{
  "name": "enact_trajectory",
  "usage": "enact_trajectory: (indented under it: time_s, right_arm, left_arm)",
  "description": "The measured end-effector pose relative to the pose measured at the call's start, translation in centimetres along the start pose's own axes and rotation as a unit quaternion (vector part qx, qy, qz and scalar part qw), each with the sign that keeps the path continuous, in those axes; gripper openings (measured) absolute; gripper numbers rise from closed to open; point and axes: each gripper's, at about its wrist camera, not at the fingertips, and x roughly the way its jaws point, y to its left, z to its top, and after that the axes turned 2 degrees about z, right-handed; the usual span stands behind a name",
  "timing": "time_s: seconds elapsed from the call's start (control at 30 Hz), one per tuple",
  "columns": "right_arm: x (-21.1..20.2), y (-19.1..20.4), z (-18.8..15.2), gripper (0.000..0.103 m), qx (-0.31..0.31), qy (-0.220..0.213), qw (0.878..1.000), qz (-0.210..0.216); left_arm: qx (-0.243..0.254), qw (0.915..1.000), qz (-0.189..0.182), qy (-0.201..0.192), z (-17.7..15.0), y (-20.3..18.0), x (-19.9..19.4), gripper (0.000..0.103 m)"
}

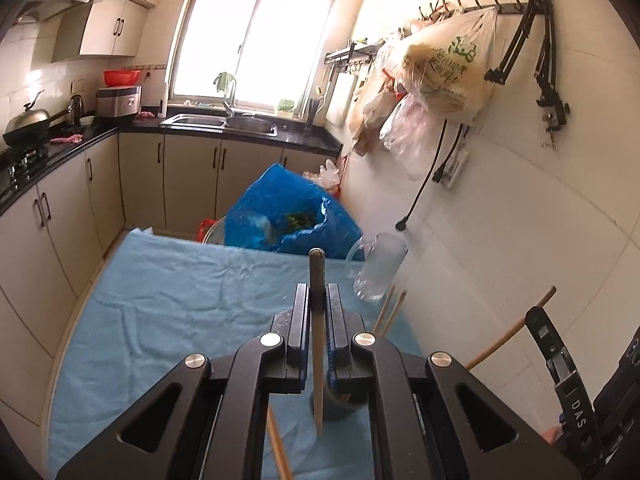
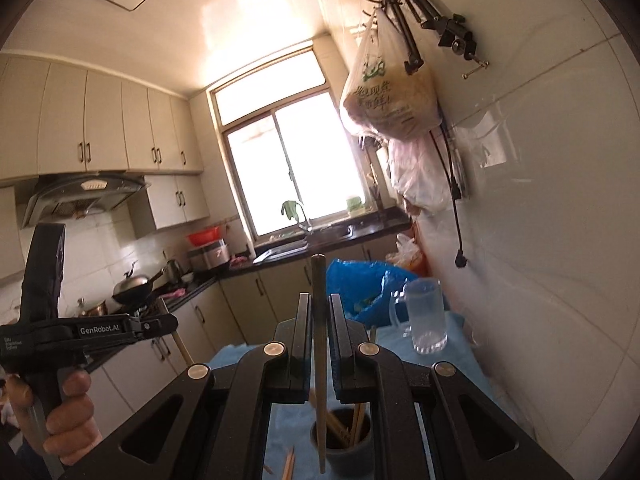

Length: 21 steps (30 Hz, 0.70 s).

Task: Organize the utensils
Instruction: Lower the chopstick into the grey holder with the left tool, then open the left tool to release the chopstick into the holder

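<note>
My left gripper (image 1: 318, 300) is shut on a wooden chopstick (image 1: 317, 340) held upright, tip down, over a dark round holder cup (image 1: 340, 404) on the blue cloth. My right gripper (image 2: 319, 308) is shut on another chopstick (image 2: 319, 360), also upright, its tip hanging beside the dark holder cup (image 2: 344, 440), which has several chopsticks in it. Loose chopsticks (image 2: 289, 462) lie on the cloth by the cup. The left gripper's body (image 2: 80, 332) shows in the right wrist view, held by a hand.
A blue cloth (image 1: 168, 300) covers the table. A clear glass mug (image 1: 380, 268) stands at the far right by the tiled wall, also in the right wrist view (image 2: 426, 320). A blue plastic bag (image 1: 288, 212) sits behind the table. Bags hang on the wall (image 1: 440, 64).
</note>
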Motion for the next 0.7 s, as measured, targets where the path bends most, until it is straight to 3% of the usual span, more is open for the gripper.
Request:
enact_trajectory:
  time_s: [0.17, 0.43, 0.7]
  right_arm:
    - [2.6, -0.8, 0.9, 0.009, -0.008, 0.000, 1.000, -0.023]
    - [6.2, -2.6, -0.9, 0.009, 0.003, 0.035, 0.999, -0.030]
    - [8.7, -4.1, -3.4, 0.009, 0.017, 0.097, 0.995, -0.032]
  left_arm:
    - [-0.017, 0.9998, 0.003, -0.012, 1.5, -1.1, 2.8, 0.007]
    - [-0.026, 0.9996, -0.005, 0.002, 0.6, -1.7, 7.0, 0.007]
    - [-0.015, 0.9989, -0.003, 0.045, -1.0, -1.8, 10.2, 0.007]
